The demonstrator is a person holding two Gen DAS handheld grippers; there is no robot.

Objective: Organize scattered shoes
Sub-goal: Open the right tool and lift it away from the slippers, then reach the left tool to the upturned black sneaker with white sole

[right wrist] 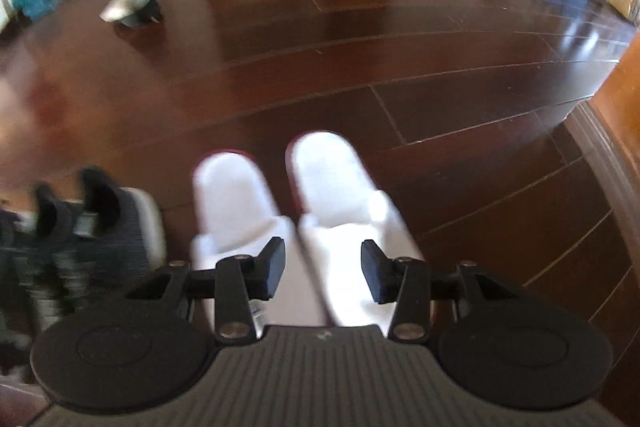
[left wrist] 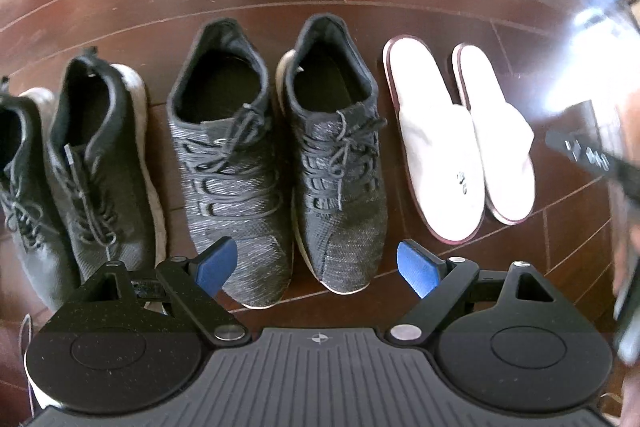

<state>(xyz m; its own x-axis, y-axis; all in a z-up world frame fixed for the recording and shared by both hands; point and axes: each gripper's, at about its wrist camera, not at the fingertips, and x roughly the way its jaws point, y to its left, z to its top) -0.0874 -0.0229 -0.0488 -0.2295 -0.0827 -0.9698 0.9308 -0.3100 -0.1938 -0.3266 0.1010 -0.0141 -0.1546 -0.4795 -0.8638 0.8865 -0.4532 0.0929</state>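
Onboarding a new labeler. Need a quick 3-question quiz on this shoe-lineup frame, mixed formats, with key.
1. True or false: the white slippers lie at the right end of the row in the left wrist view.
2. Multiple choice: what lies apart from the row, far across the wood floor in the right wrist view? A) an overturned shoe B) a pair of boots C) a third white slipper
3. Fill in: the left gripper hovers over the toes of the grey knit sneakers, jaws ____.

Key: 1 true; 2 A; 3 open
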